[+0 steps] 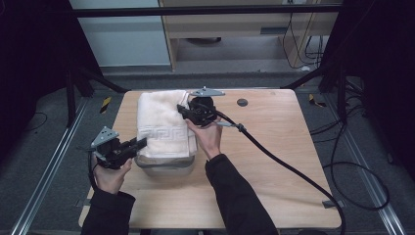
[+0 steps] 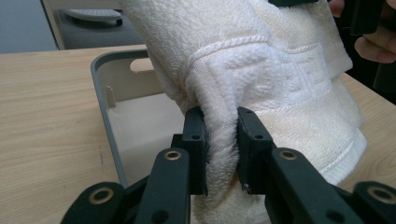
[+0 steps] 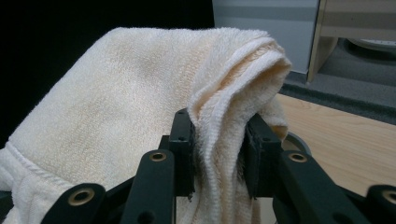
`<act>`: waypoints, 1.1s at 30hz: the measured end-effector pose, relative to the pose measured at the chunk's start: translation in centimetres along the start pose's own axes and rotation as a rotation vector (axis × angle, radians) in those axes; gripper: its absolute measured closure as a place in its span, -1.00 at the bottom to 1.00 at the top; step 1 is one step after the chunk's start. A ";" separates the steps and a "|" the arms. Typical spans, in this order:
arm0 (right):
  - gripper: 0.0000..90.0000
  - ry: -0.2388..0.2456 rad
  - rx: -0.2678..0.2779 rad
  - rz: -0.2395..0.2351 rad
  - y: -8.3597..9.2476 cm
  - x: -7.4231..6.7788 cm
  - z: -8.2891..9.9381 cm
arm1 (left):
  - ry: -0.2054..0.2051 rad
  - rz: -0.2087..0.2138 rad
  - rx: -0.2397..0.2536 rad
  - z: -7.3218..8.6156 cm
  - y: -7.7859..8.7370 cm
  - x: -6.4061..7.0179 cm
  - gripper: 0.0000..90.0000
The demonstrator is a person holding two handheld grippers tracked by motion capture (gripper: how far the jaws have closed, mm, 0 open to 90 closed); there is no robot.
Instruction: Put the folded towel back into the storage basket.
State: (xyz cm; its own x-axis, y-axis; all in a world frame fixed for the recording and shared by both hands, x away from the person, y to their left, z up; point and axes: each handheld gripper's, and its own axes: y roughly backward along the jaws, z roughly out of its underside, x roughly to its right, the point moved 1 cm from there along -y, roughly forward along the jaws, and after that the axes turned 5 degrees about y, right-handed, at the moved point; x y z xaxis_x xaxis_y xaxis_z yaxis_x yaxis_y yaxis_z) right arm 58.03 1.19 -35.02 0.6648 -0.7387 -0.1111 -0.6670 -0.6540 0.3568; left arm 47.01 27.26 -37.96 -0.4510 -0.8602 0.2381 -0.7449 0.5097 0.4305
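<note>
A folded cream towel (image 1: 161, 125) with a key-pattern band hangs over a grey tray (image 1: 166, 166) on the wooden table (image 1: 274, 161). My left gripper (image 1: 139, 143) is shut on the towel's near left corner; in the left gripper view a fold of towel (image 2: 261, 79) is pinched between the jaws, and the grey tray (image 2: 100, 98) lies under it. My right gripper (image 1: 183, 110) is shut on the towel's far right edge; the right gripper view has a bunched fold of towel (image 3: 140, 102) pressed between its jaws. The towel hides most of the tray's inside.
A thick black cable (image 1: 288, 166) trails from the right gripper across the table to the right. A small dark round hole (image 1: 242, 102) sits near the table's far edge. Black frame rails and floor cables surround the table.
</note>
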 end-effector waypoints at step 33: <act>0.52 -0.006 -0.096 0.033 -4.2 0.3 3.7 | -0.003 -0.087 -0.109 2.0 -2.6 -2.1 0.67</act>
State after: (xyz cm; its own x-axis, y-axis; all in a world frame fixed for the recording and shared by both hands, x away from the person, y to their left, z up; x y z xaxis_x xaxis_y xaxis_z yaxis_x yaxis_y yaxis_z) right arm 59.77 3.15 -40.00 0.6409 -0.7607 -0.1029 -0.6533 -0.6108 0.4473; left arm 48.91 27.79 -41.28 -0.3884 -0.9011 0.1929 -0.7234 0.4279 0.5418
